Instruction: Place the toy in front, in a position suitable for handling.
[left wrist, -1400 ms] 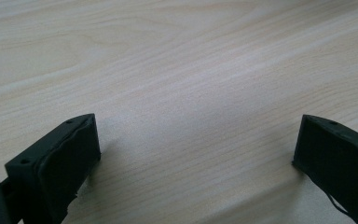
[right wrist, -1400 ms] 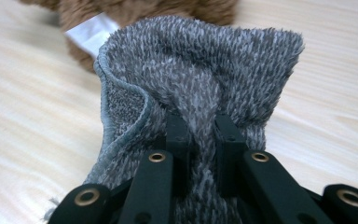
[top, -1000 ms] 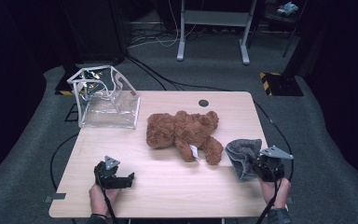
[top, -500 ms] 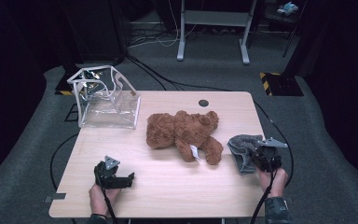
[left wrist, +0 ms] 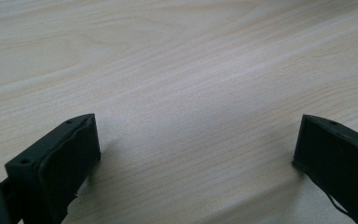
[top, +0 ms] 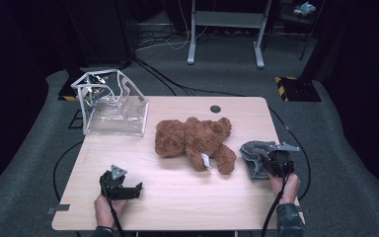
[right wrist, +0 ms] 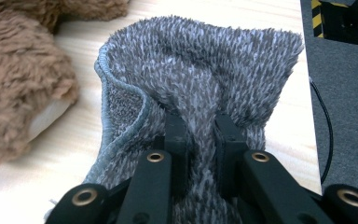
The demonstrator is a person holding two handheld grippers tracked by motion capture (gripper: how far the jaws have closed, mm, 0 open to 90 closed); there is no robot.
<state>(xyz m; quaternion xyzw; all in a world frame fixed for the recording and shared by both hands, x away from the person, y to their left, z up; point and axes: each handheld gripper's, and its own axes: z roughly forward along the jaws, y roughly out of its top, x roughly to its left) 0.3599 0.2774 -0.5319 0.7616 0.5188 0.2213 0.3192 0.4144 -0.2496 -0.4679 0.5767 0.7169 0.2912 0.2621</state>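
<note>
The right claw (right wrist: 200,135) is clamped on a fold of the grey cloth (right wrist: 205,65) beside the teddy bear (top: 195,140), while the left claw (left wrist: 196,154) rests spread apart on the desk (top: 177,197).

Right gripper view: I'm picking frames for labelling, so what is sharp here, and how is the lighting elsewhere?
Right gripper view: grey cloth sharp, teddy bear at the edge soft. Left gripper view: jaws cast soft shadows on the table. High view: table lit, surroundings dark.
</note>
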